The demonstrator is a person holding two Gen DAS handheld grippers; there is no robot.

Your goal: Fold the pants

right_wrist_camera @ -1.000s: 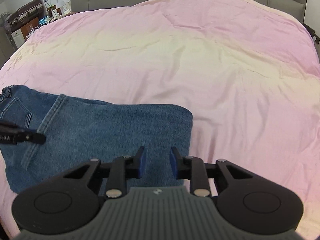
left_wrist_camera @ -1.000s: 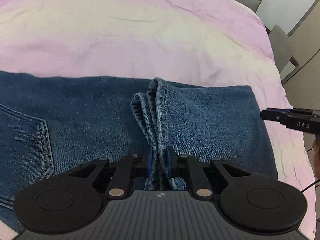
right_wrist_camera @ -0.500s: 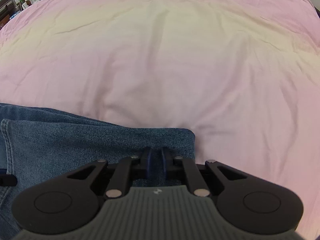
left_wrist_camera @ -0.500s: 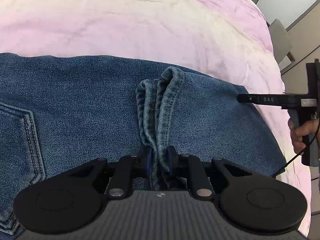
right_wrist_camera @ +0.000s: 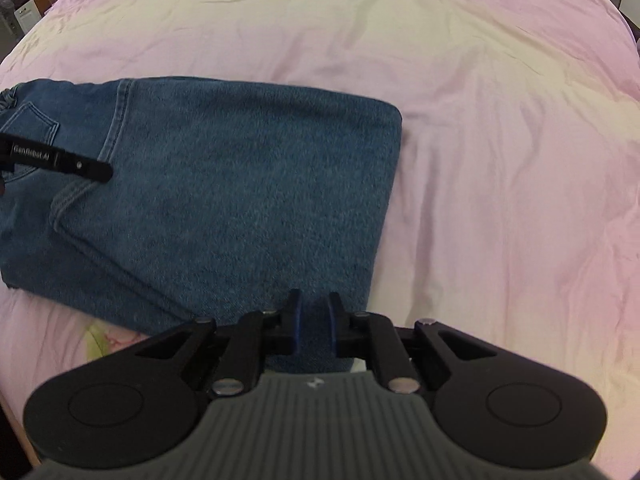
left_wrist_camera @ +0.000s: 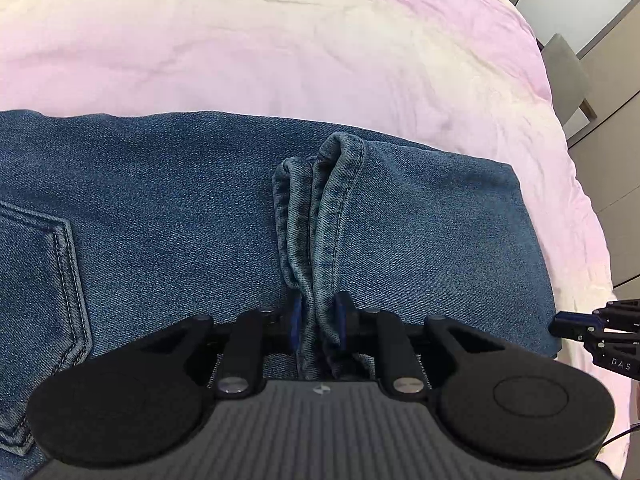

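Blue jeans point(left_wrist_camera: 180, 200) lie folded on the pink bed cover, a back pocket point(left_wrist_camera: 36, 272) at the left. My left gripper point(left_wrist_camera: 318, 308) is shut on a bunched, stitched hem of the denim that rises in ridges ahead of it. In the right wrist view the jeans point(right_wrist_camera: 240, 180) form a flat rectangle. My right gripper point(right_wrist_camera: 314, 312) sits at their near right corner with denim filling the gap between its pads; its jaws are opening. The right gripper's tip point(left_wrist_camera: 576, 326) shows at the jeans' right edge. Over the pocket side reaches the left gripper's finger point(right_wrist_camera: 92, 170).
The pink and cream bed cover point(right_wrist_camera: 500, 160) spreads wide beyond and to the right of the jeans. A grey chair point(left_wrist_camera: 568, 72) stands past the bed's far right edge. Shelves with clutter point(right_wrist_camera: 32, 0) are at the far left. The bed's edge runs along the bottom left.
The right gripper closed onto the jeans' corner, then pulled back so that more of the jeans shows. The left gripper kept its hold on the bunched hem and stayed in place.
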